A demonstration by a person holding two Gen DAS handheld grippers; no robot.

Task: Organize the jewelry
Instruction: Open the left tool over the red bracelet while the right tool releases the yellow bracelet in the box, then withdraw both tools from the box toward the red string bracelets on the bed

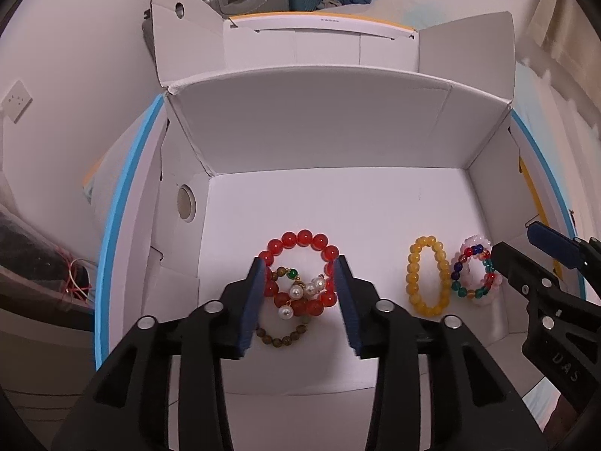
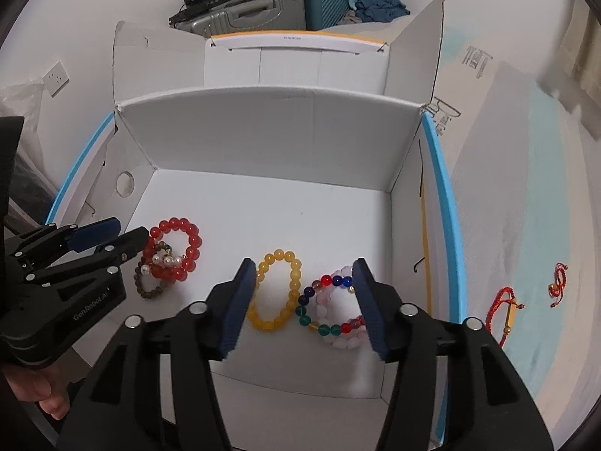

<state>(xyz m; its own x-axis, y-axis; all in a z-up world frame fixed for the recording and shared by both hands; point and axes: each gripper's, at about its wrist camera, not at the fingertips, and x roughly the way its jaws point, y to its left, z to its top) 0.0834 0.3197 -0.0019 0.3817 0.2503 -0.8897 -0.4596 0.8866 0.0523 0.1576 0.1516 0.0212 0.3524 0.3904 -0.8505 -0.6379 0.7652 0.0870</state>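
A white cardboard box (image 1: 338, 203) holds several bead bracelets. A red bracelet (image 1: 304, 238) lies on a brown bracelet (image 1: 281, 338) and a pearl piece (image 1: 304, 291). My left gripper (image 1: 300, 300) is open above this pile, empty. A yellow bracelet (image 2: 276, 289) lies beside a multicolour bracelet (image 2: 323, 282) stacked on a pale pink one (image 2: 342, 342). My right gripper (image 2: 302, 300) is open above these, empty. The pile also shows in the right wrist view (image 2: 176, 248). The yellow bracelet (image 1: 428, 276) also shows in the left wrist view.
Two red cord bracelets (image 2: 503, 312) (image 2: 557, 282) lie outside the box on the right, on the pale surface. The box flaps stand up at the back (image 2: 293, 64). Suitcases (image 2: 255, 11) stand behind. A wall socket (image 2: 54, 75) is at left.
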